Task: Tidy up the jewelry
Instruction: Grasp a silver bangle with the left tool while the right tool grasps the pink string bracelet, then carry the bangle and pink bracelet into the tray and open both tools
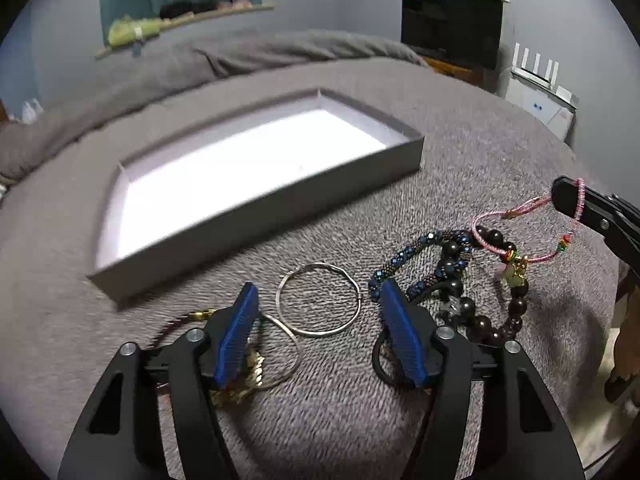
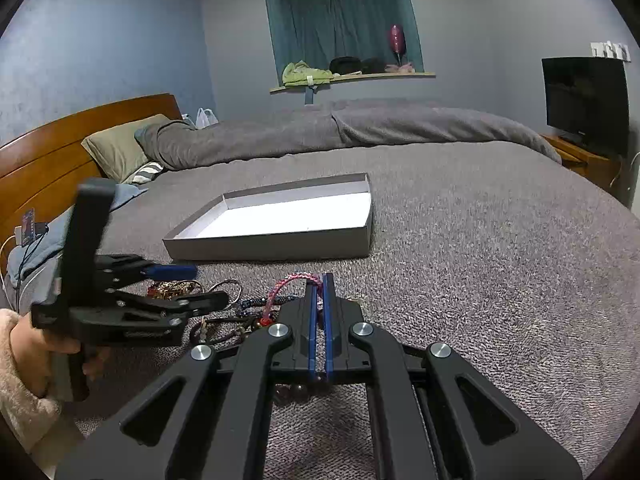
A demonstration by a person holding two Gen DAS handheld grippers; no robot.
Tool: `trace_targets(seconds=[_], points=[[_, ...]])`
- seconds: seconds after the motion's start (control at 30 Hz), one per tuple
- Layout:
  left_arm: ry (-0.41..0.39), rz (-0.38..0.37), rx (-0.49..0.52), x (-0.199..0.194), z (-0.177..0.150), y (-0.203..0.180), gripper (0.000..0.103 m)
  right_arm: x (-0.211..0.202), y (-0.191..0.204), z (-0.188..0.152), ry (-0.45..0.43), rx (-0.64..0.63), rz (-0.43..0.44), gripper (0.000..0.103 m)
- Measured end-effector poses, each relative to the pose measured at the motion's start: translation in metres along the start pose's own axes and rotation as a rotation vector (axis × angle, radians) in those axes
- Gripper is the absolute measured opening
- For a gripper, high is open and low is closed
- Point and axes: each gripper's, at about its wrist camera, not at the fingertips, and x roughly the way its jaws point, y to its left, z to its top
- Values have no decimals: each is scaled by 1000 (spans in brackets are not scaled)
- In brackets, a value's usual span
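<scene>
Left wrist view: looks steeply down along the left gripper (image 1: 318, 334) from close above the grey bedspread (image 1: 460, 168), facing the shallow grey box (image 1: 260, 200) and, beyond it, the window shelf (image 1: 184, 20). Right wrist view: sits lower and flatter behind the right gripper (image 2: 319, 320), facing across the bed toward the same window shelf (image 2: 352, 77). Both views share the box (image 2: 272, 245), the bedspread (image 2: 480, 220), the jewellery pile (image 1: 460, 276) (image 2: 224, 312) and the television (image 1: 452, 26) (image 2: 584, 98); each also catches the other gripper at its edge.
</scene>
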Motion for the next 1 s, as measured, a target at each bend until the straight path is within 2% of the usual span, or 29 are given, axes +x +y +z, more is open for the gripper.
trace_targets(seconds=[0.2, 0.27, 0.37, 0.57, 0.83, 1.0], points=[[34, -54, 13, 14, -3, 4, 63, 7, -4, 0, 27, 19, 14, 3], [36, -62, 4, 14, -4, 8, 51, 8, -6, 1, 37, 28, 20, 3], [27, -78, -10, 14, -3, 10, 51, 8, -3, 6, 35, 24, 27, 3], [-6, -58, -2, 1, 1, 8, 51, 6, 5, 26, 1, -10, 13, 3], [-38, -46, -13, -33, 44, 30, 51, 39, 17, 89, 10, -64, 24, 3], [-26, 49, -19, -29, 79, 62, 51, 83, 18, 132, 29, -57, 33, 3]])
